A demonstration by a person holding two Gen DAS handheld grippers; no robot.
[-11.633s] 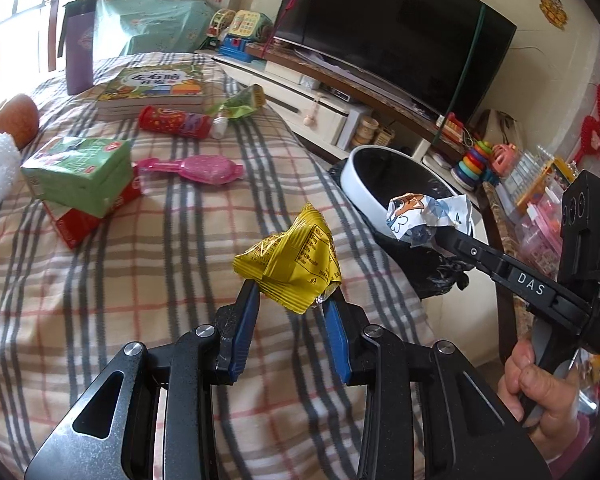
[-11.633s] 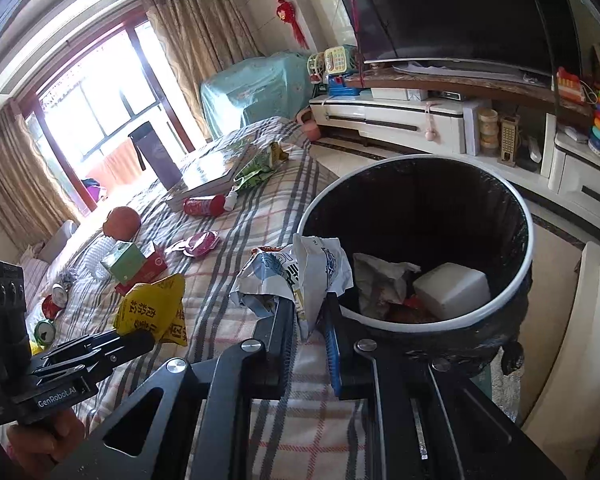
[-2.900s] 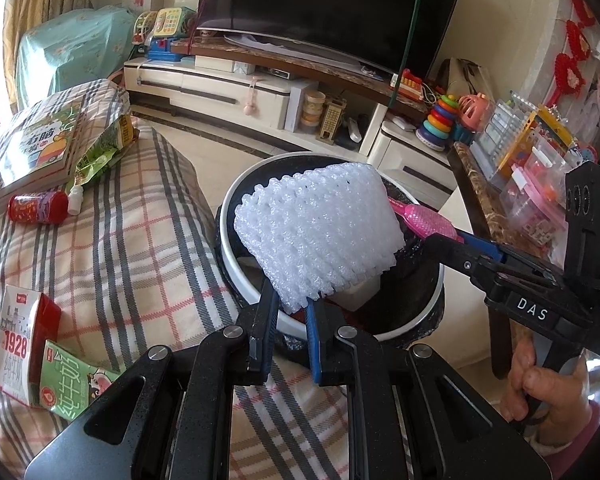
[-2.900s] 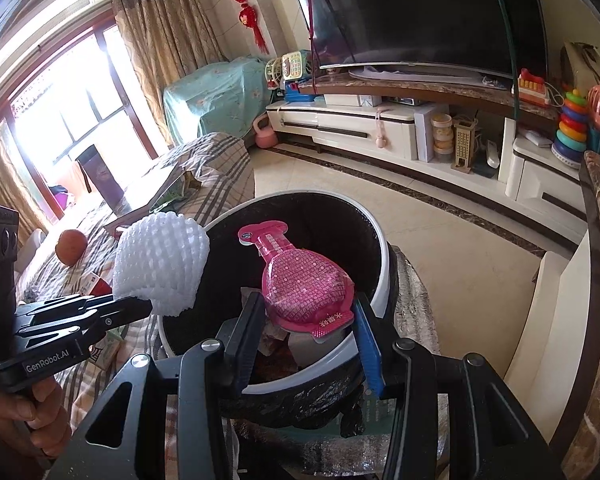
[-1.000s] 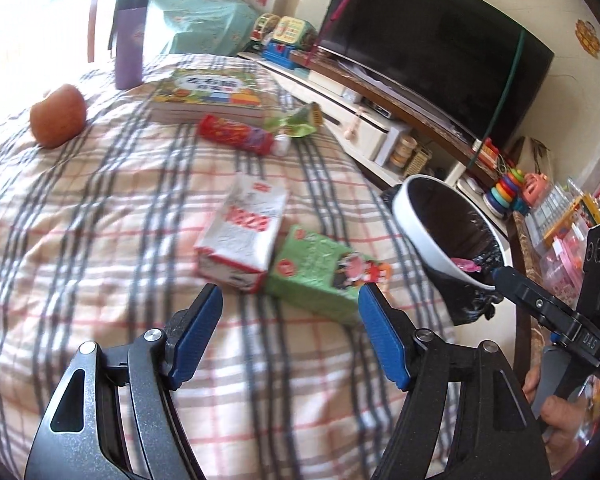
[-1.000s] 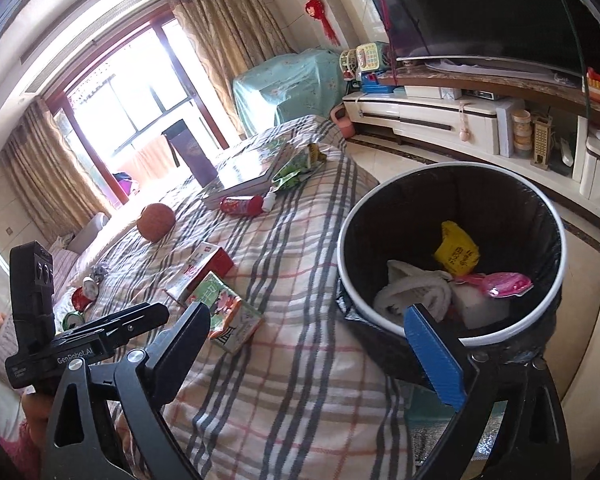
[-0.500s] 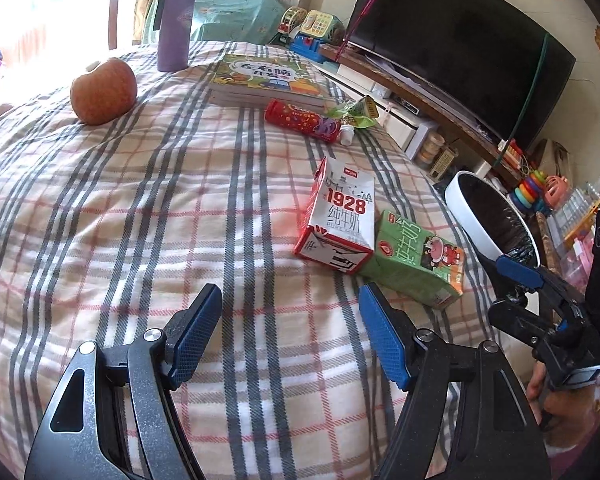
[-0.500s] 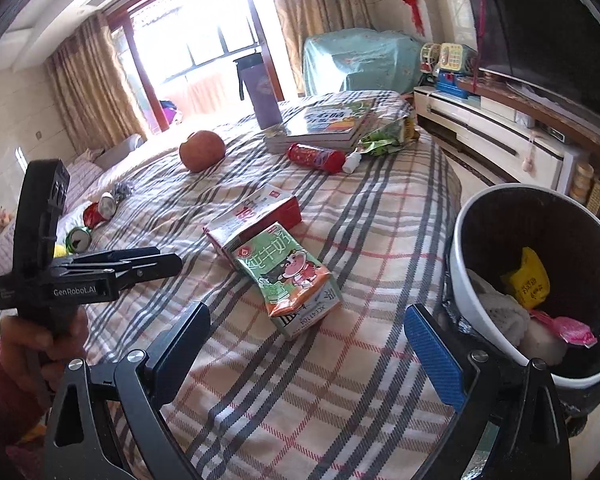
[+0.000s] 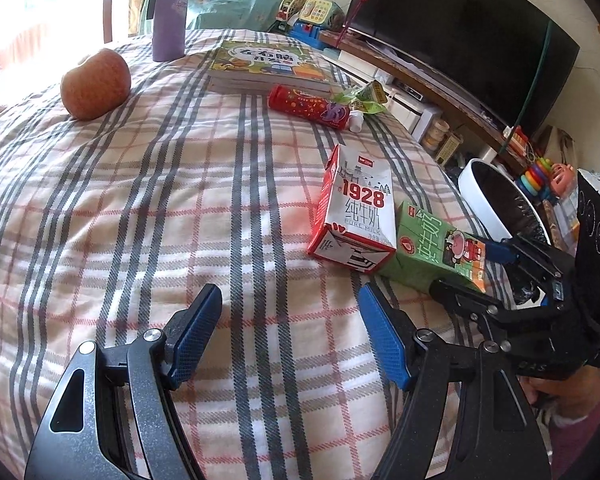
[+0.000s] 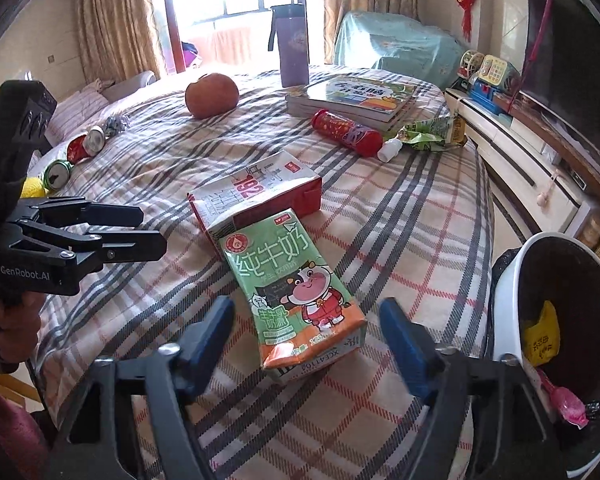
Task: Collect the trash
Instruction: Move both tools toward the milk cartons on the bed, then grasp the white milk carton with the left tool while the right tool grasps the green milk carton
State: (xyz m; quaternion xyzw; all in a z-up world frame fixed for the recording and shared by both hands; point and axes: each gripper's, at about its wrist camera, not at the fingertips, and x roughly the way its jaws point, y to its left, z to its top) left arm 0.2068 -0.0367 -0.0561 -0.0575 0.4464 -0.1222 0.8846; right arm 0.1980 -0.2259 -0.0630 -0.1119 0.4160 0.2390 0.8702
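Approach step, judging by layout: right tongs [image 10: 306, 330] spread wide, empty, framing green milk carton [image 10: 290, 290] on bed, bin [image 10: 512, 280] at 3 o'clock. Left tongs [image 9: 290, 334] released too. Next: lower, clench carton.

Bare plaid bedspread [image 9: 148, 208] ahead, red milk carton [image 9: 358, 216] against green carton [image 10: 296, 284]

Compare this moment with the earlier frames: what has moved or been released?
The yellow wrapper and pink packet were released into the trash bin. Both grippers, left and right, now open and empty, swung back over the bed toward the green milk carton. The apple, books and red tube stayed put.
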